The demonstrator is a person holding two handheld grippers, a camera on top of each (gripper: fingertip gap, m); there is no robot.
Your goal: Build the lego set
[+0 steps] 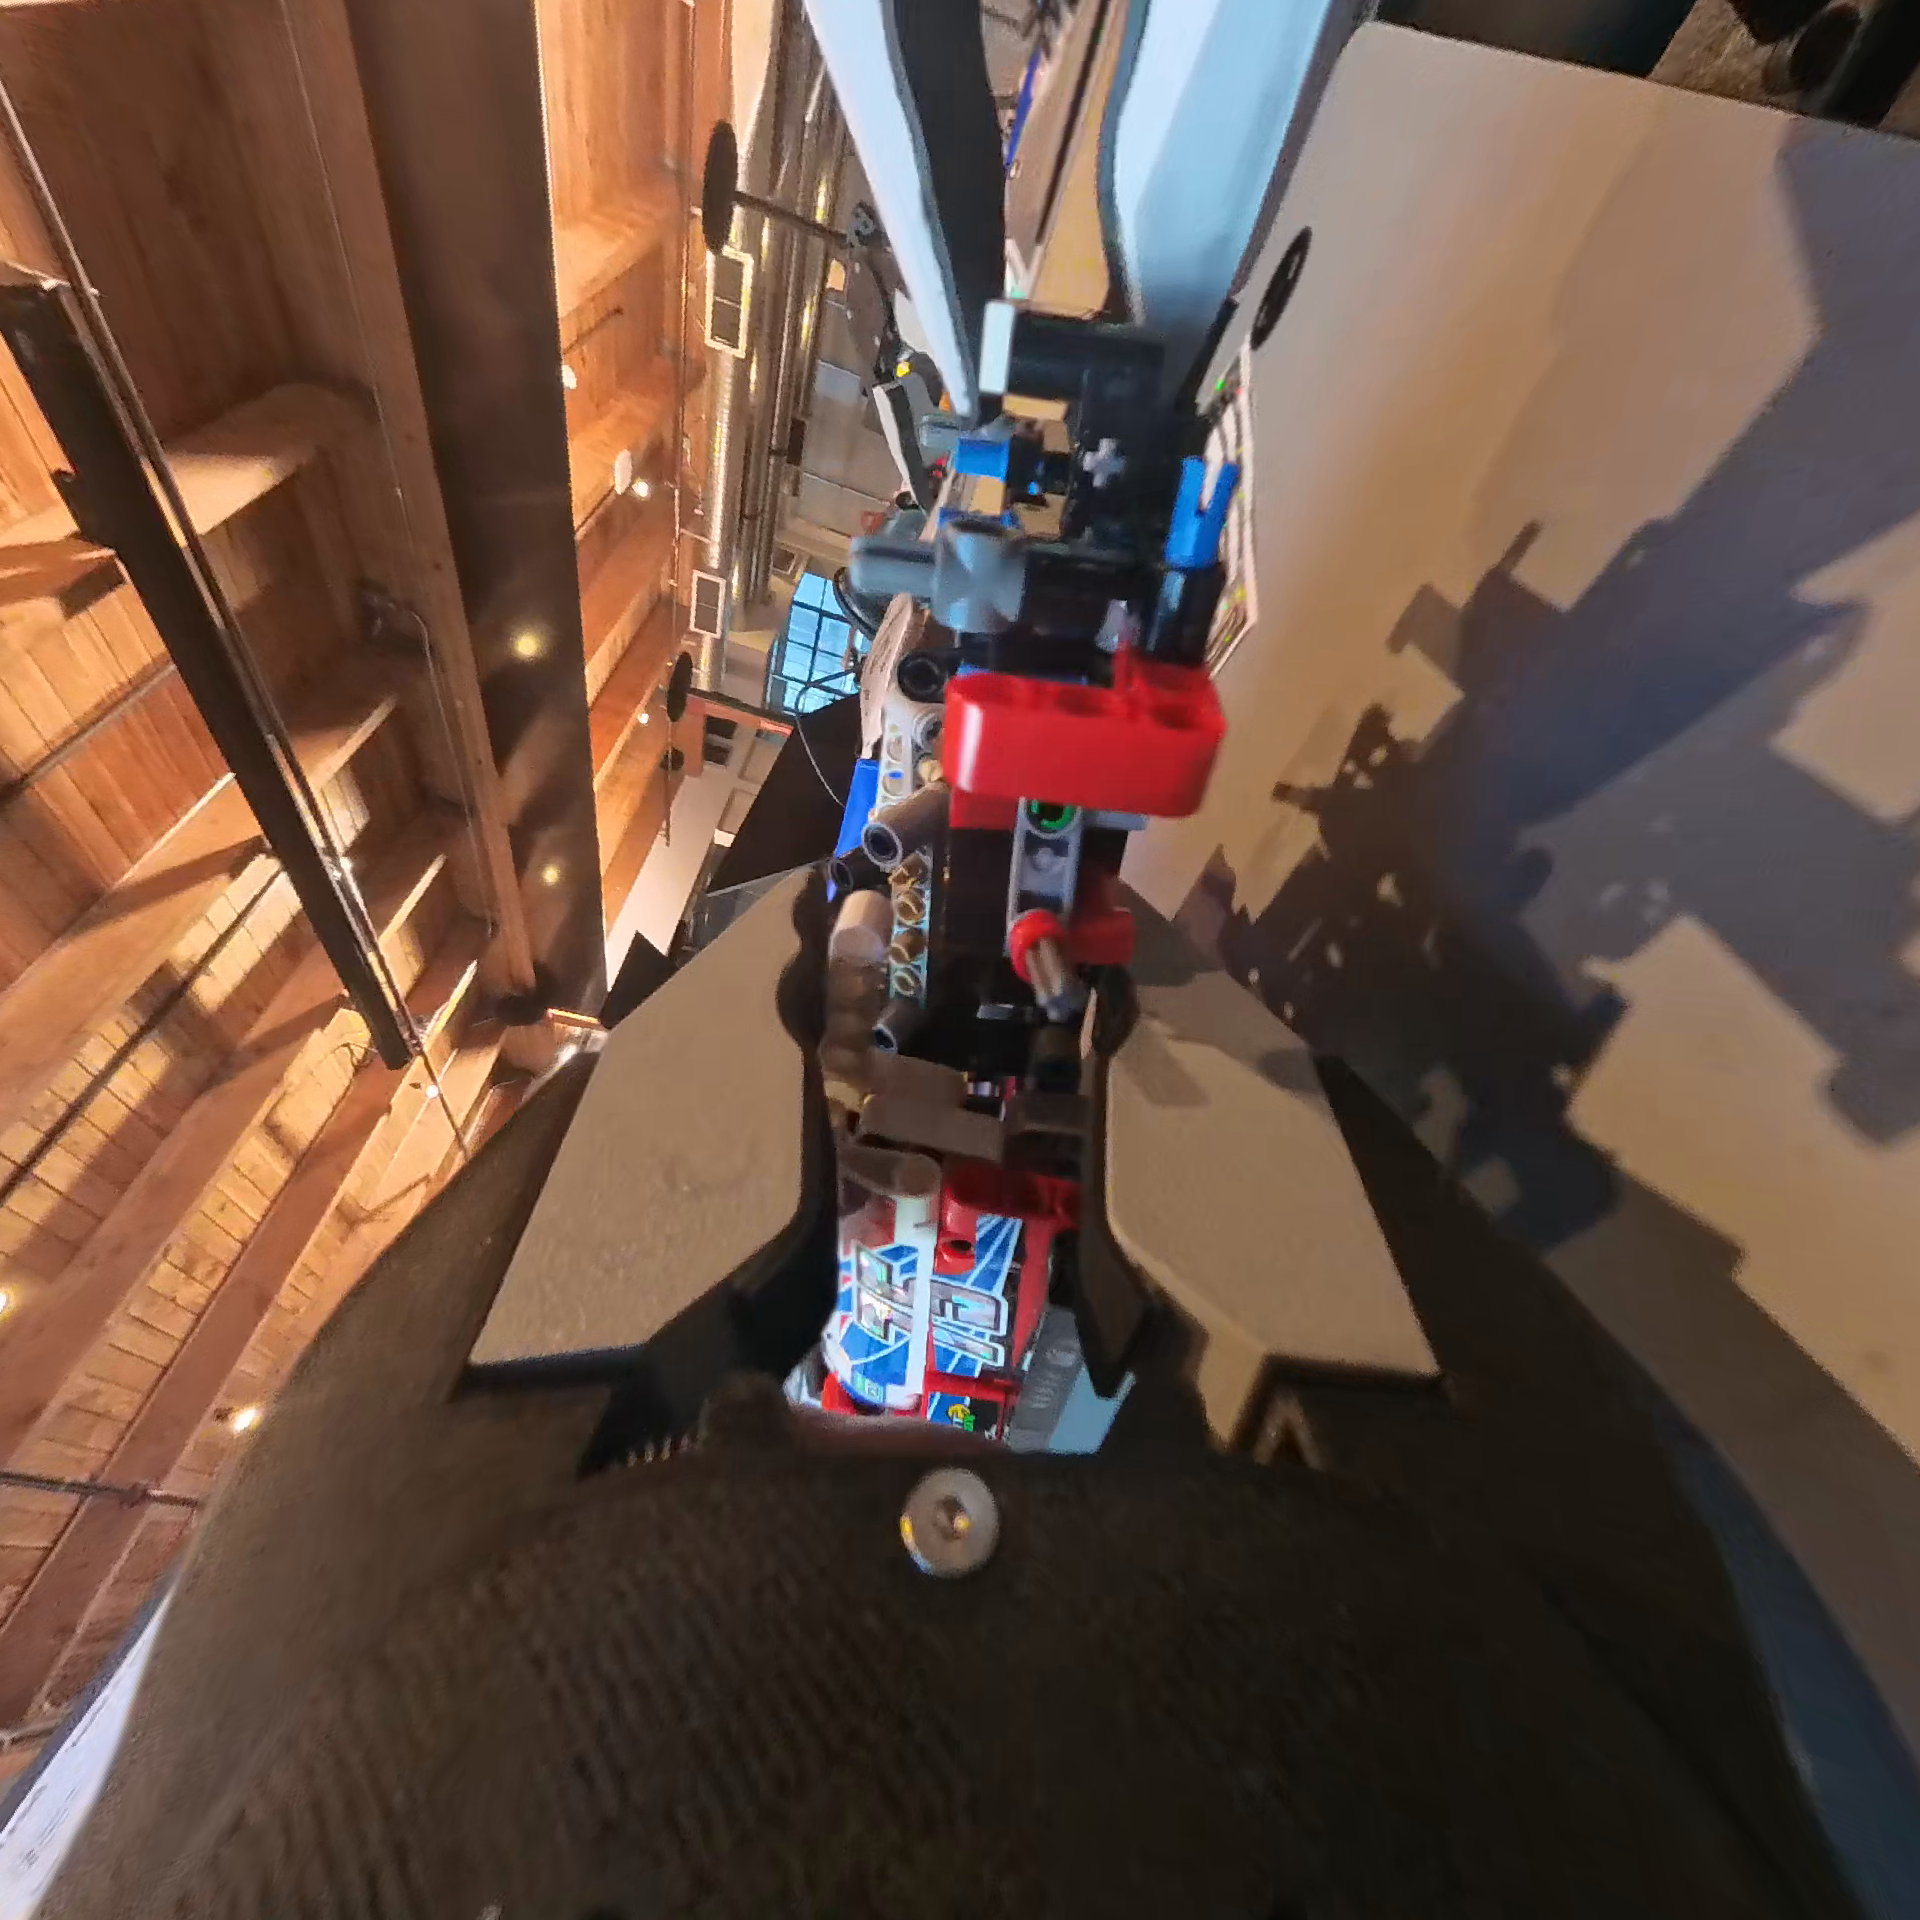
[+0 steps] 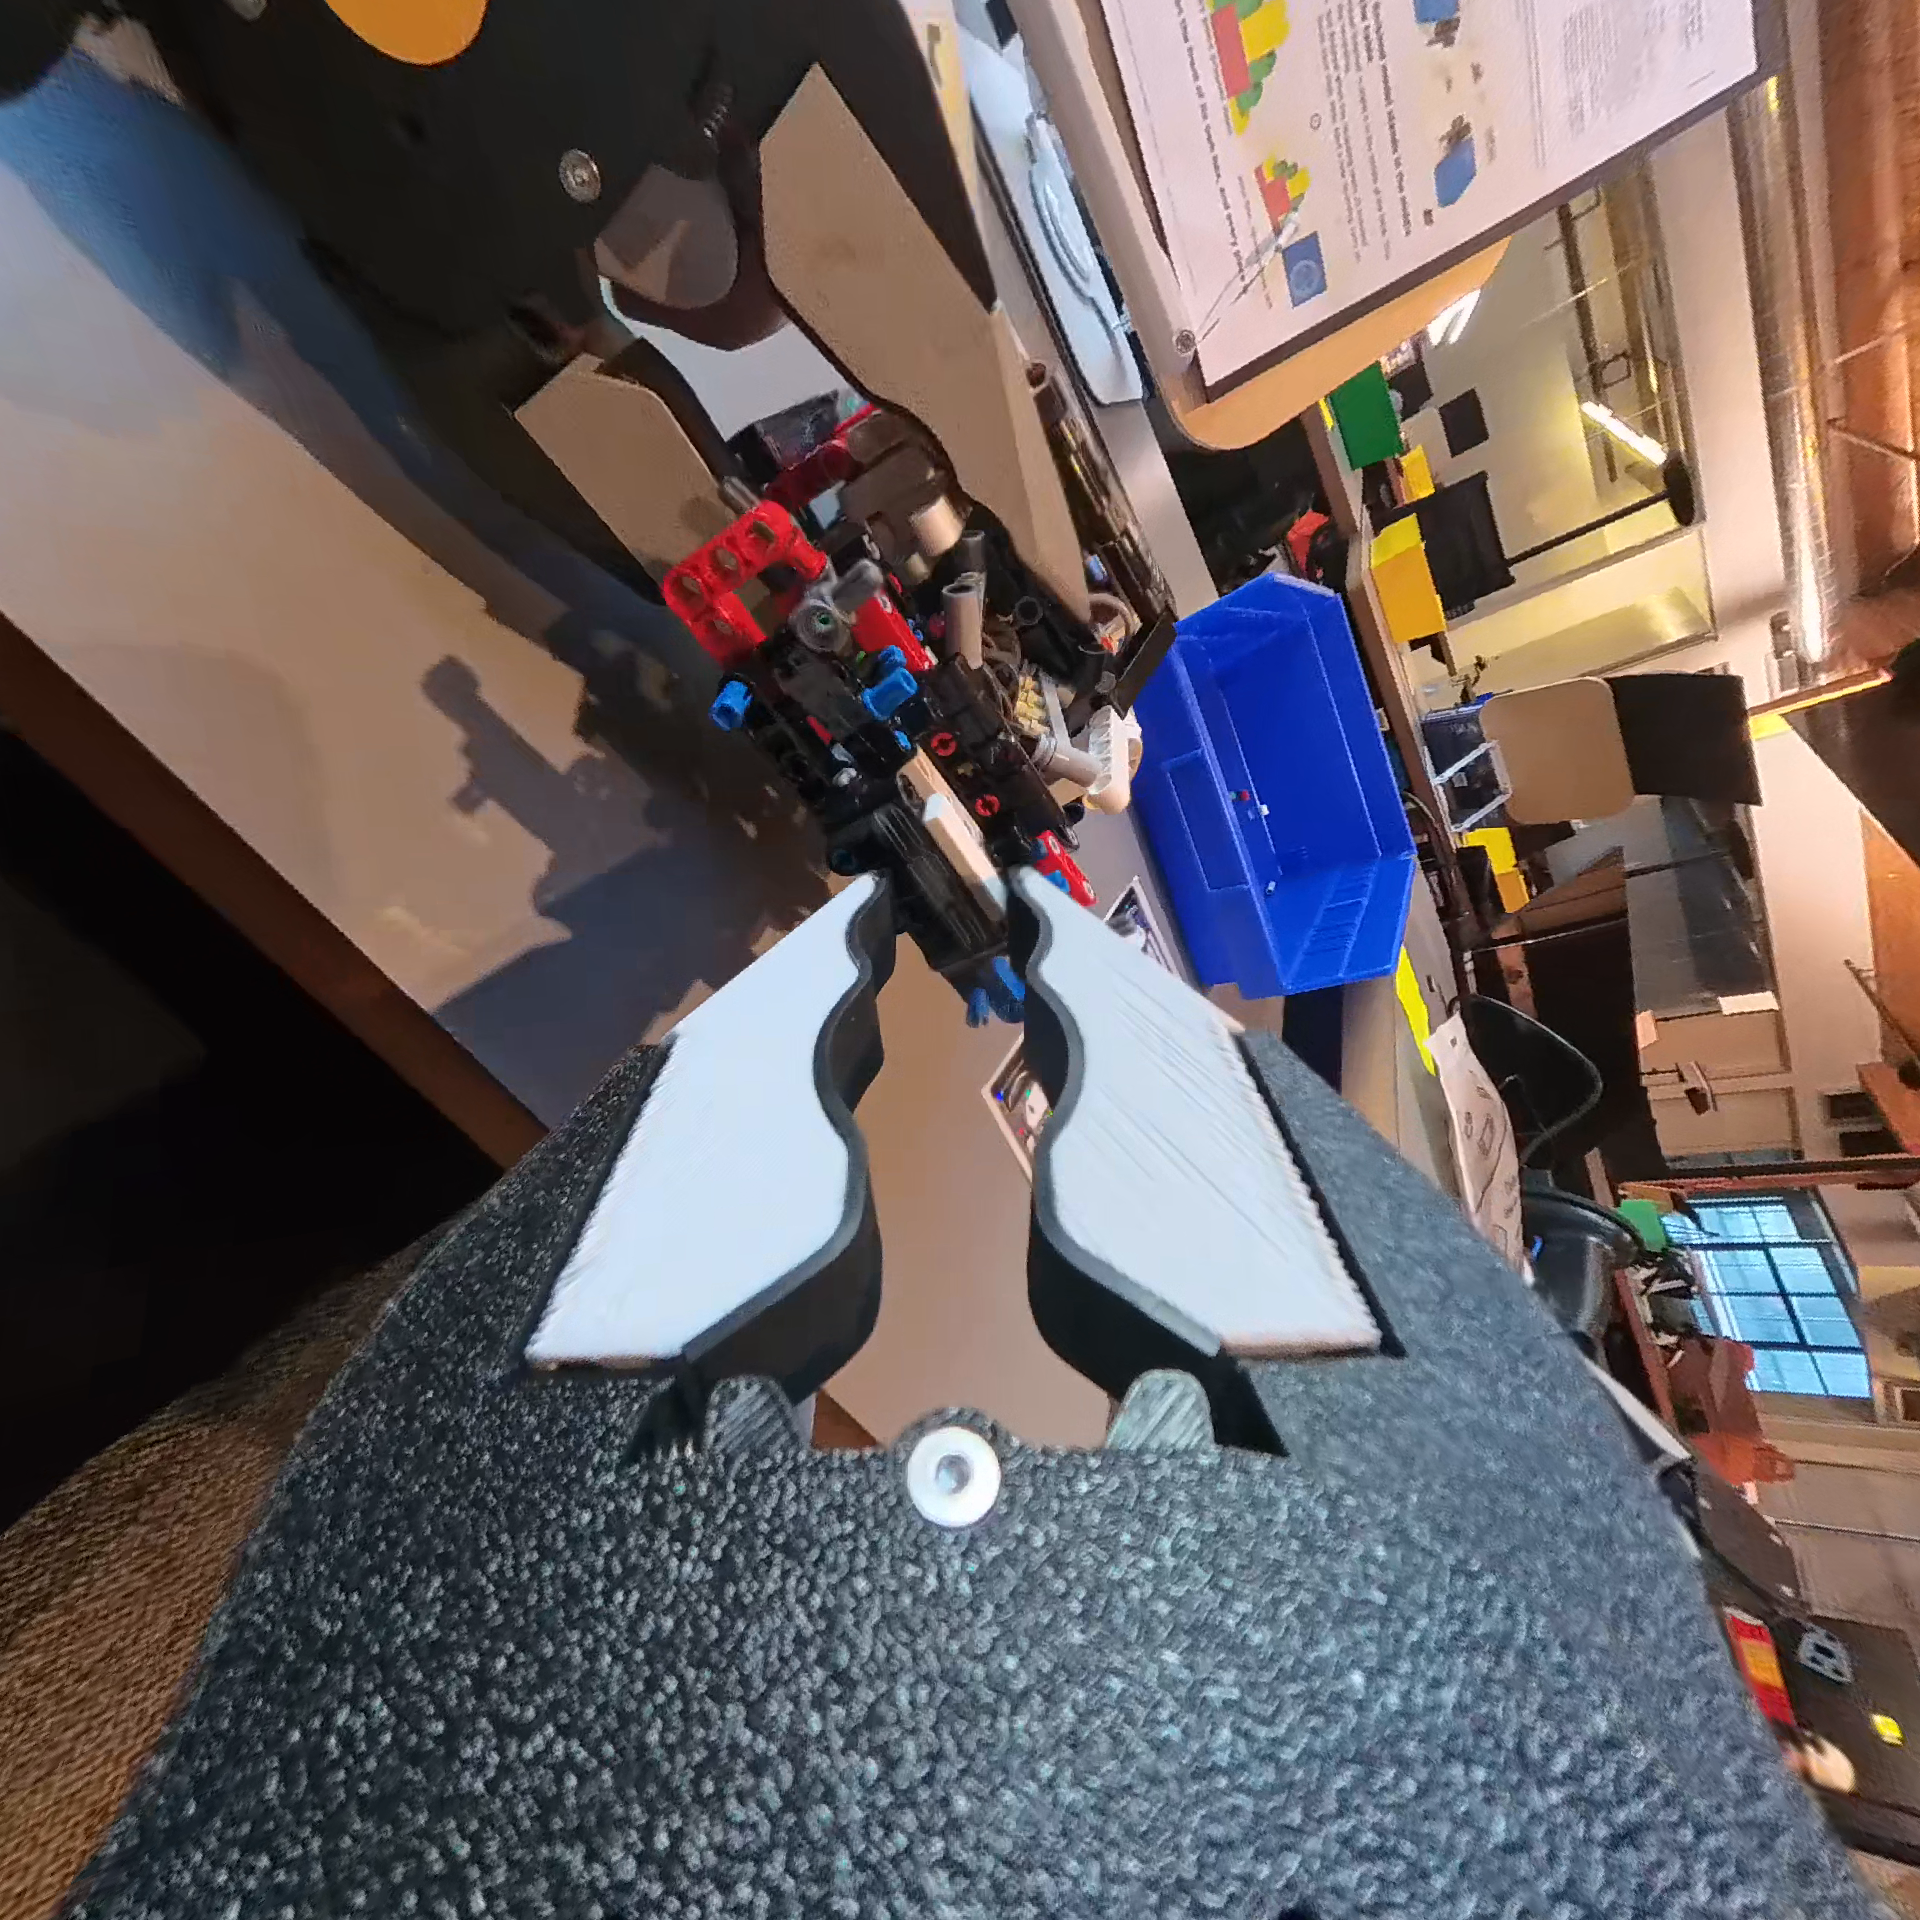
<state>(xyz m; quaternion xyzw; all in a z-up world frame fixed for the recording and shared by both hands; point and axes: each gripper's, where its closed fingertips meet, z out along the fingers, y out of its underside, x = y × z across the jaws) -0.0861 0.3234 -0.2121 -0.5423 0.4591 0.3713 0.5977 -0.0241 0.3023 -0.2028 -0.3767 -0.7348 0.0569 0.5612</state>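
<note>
Left wrist view has the left gripper (image 1: 956, 1049) with its tan fingers (image 1: 665, 1174) clamped on one end of the lego model (image 1: 1049, 748), a long black, red and blue build held up off the white surface (image 1: 1558, 436). A red beam with round holes (image 1: 1081, 732) sticks out partway along it, and a stickered red and white panel sits back near the gripper body.

From the right wrist view, the right gripper (image 2: 940, 899) has its white fingers (image 2: 727, 1164) pinched on the opposite end of the same model (so both ends are held, cameras facing each other). The model's shadow falls on the surface toward its near edge. A blue bin (image 2: 1278, 790) sits just past the model, and a printed instruction board (image 2: 1434, 135) hangs farther back.
</note>
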